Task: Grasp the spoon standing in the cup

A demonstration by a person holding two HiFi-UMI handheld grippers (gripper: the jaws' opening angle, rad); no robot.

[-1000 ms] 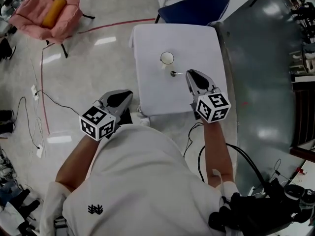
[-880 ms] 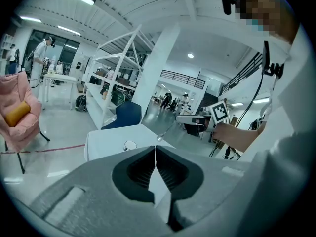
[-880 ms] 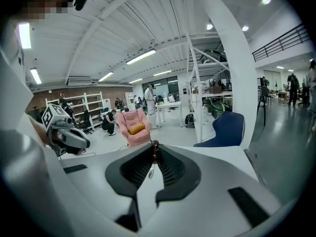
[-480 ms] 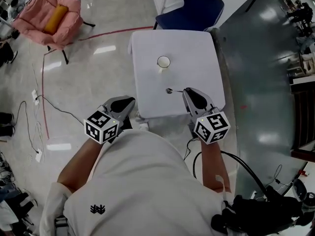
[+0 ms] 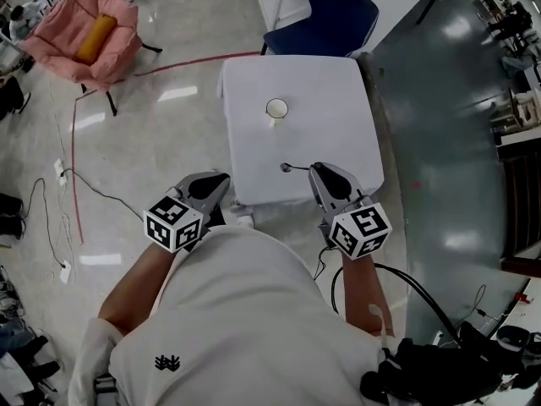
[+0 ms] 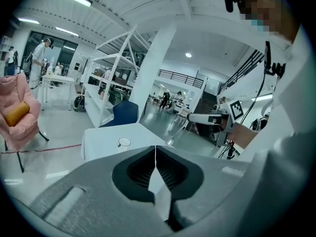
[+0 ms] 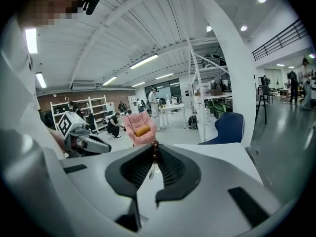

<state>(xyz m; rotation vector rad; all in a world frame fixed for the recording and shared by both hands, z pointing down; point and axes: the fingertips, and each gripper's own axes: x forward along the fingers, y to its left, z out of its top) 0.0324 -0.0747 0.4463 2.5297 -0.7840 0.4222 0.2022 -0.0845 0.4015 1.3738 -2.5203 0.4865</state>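
Head view: right gripper (image 5: 316, 170) pinches the spoon (image 5: 290, 167), its long axis jutting sideways from the tips toward the left gripper (image 5: 213, 181); the cup (image 5: 276, 108) stands well ahead, apart from the spoon
Left gripper view: jaws pressed together, nothing between
Right gripper view: spoon clamped between the jaw tips

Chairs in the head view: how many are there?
2. A blue chair stands at the far edge of the white table; a pink armchair holding an orange cushion sits on the floor at upper left. More could be out of frame.
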